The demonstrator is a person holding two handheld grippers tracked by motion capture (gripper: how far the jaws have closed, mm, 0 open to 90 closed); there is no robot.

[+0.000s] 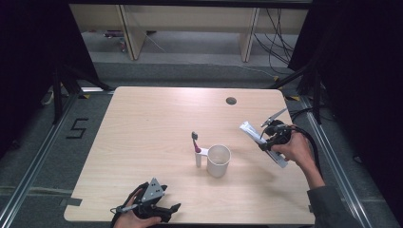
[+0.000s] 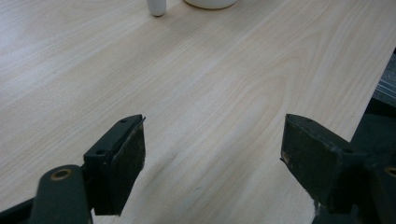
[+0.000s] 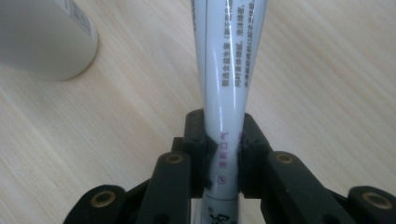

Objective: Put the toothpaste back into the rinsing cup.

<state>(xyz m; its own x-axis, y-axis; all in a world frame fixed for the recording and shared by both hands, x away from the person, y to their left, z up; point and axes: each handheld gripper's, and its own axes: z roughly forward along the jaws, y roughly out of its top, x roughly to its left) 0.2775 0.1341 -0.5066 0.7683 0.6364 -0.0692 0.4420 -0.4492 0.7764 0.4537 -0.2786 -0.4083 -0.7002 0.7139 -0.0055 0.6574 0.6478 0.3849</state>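
A white toothpaste tube [image 1: 256, 137] with printed text is lifted above the right side of the table, tilted. My right gripper [image 1: 267, 142] is shut on it; in the right gripper view the tube [image 3: 224, 84] runs up between the two black jaws, pinched near its flat end. A white cup [image 1: 218, 160] stands at mid-table, and its side [image 3: 42, 37] appears at the upper left of the right gripper view. Beside the cup a toothbrush [image 1: 196, 148] stands upright in a small white holder. My left gripper [image 1: 159, 209] rests at the table's front edge, jaws open, nothing between them [image 2: 212, 158].
The light wooden table [image 1: 152, 123] has a round cable hole [image 1: 231, 100] near its far edge. The cup's base [image 2: 210, 3] and the holder's foot [image 2: 156, 6] show at the top of the left gripper view. Dark floor and rails surround the table.
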